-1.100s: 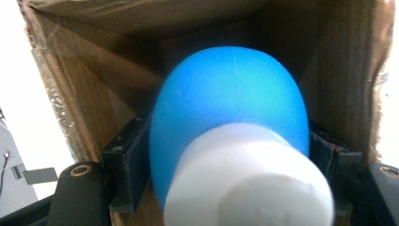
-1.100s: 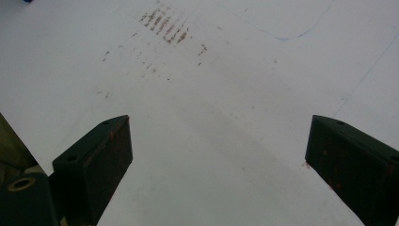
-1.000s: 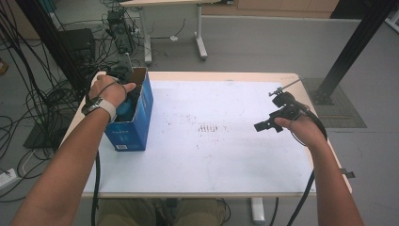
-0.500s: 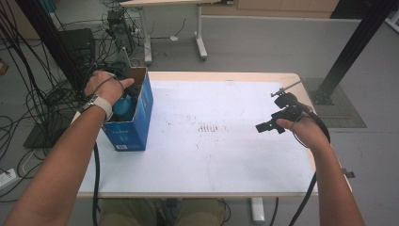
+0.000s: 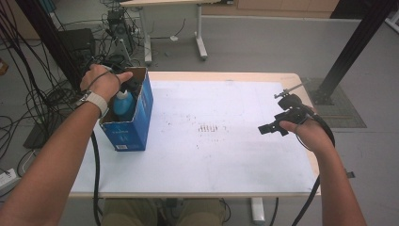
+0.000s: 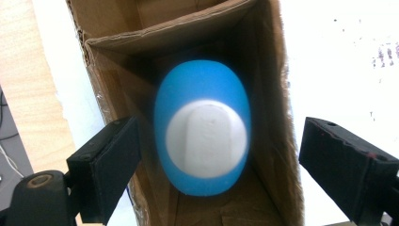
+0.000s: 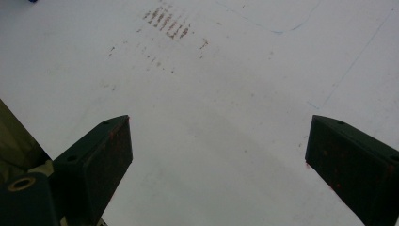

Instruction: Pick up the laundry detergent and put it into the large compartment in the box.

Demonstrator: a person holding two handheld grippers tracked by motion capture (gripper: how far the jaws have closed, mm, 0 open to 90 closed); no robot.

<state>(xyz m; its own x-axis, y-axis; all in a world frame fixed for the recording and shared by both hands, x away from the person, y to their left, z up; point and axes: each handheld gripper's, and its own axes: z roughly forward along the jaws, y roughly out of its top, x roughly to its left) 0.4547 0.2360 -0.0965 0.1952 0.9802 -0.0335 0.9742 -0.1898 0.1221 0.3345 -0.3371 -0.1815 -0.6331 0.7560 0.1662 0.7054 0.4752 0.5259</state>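
A blue cardboard box (image 5: 129, 127) stands open-topped at the table's left edge. Inside it a blue bottle (image 5: 123, 104) with a white cap (image 6: 207, 141) stands upright. My left gripper (image 5: 126, 87) hangs over the box mouth, pointing down into it. In the left gripper view this gripper (image 6: 221, 136) has its jaws wide on either side of the bottle (image 6: 202, 89) without touching it; they have just been opening. My right gripper (image 5: 270, 128) hovers over the white table top (image 5: 226, 155) at the right. Its jaws (image 7: 219, 141) stand open with nothing between them.
Faint brownish smudges (image 5: 207, 128) mark the table's middle. Cables and dark equipment (image 5: 75, 44) crowd the floor to the left of the table. Another desk's legs (image 5: 200, 37) stand behind, and a black post (image 5: 350, 52) rises at the far right.
My left hand has lifted a little above the box and its jaws have spread, leaving the bottle in the box. The right hand has kept still.
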